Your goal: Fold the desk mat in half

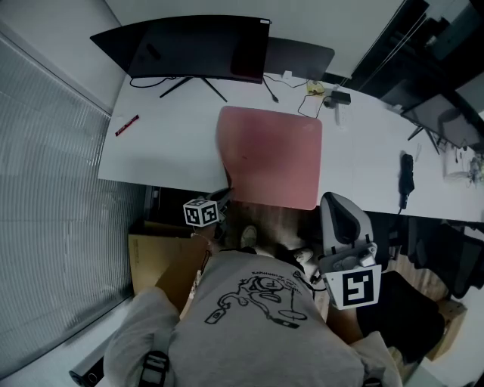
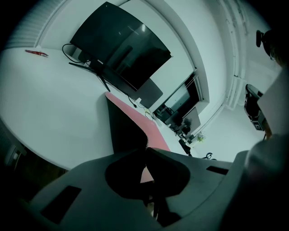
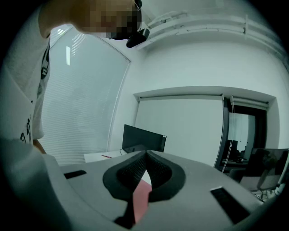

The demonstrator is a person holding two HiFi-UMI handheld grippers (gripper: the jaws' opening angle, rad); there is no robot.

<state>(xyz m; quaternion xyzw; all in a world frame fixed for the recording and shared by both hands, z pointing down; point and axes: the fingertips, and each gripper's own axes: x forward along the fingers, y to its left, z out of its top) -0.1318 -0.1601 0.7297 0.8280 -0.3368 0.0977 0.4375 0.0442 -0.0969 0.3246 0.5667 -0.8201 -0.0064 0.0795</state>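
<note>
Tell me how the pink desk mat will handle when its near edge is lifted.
Likely floppy: the desk mat curls up along its left edge, showing a dark underside. Probably light, since the left gripper raises a corner with just a thin pinch.

You face a white desk (image 1: 166, 151) mid-frame, with a dark monitor (image 1: 197, 45) at its far edge. Slatted blinds (image 1: 45, 212) fill the left. White wall (image 1: 318, 19) along the top. Cardboard box (image 1: 155, 261) lower left.
</note>
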